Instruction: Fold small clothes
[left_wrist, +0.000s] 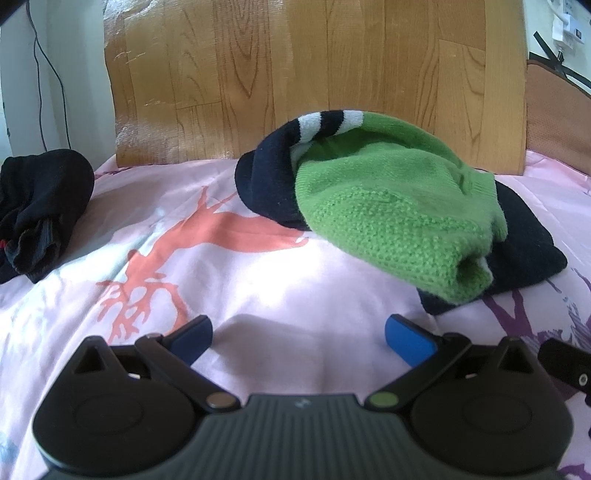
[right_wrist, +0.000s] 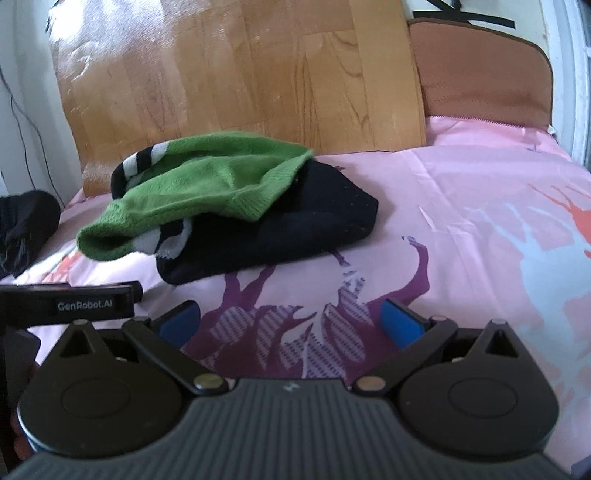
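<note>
A small knitted garment (left_wrist: 388, 206), green with navy parts and white stripes, lies bunched on the pink printed sheet (left_wrist: 258, 288). In the right wrist view the same garment (right_wrist: 207, 184) sits ahead and to the left, its green part draped over the navy part. My left gripper (left_wrist: 297, 338) is open just short of it, blue pads spread with nothing between them. My right gripper (right_wrist: 290, 321) is also open and empty, over a purple print, a little nearer than the garment's navy edge.
A dark bundled piece of clothing (left_wrist: 37, 210) lies at the far left, also seen in the right wrist view (right_wrist: 26, 229). A wooden board (left_wrist: 295, 81) stands upright behind the bed. A brown cushion (right_wrist: 480, 74) sits back right. The left gripper's body (right_wrist: 70, 304) shows beside my right one.
</note>
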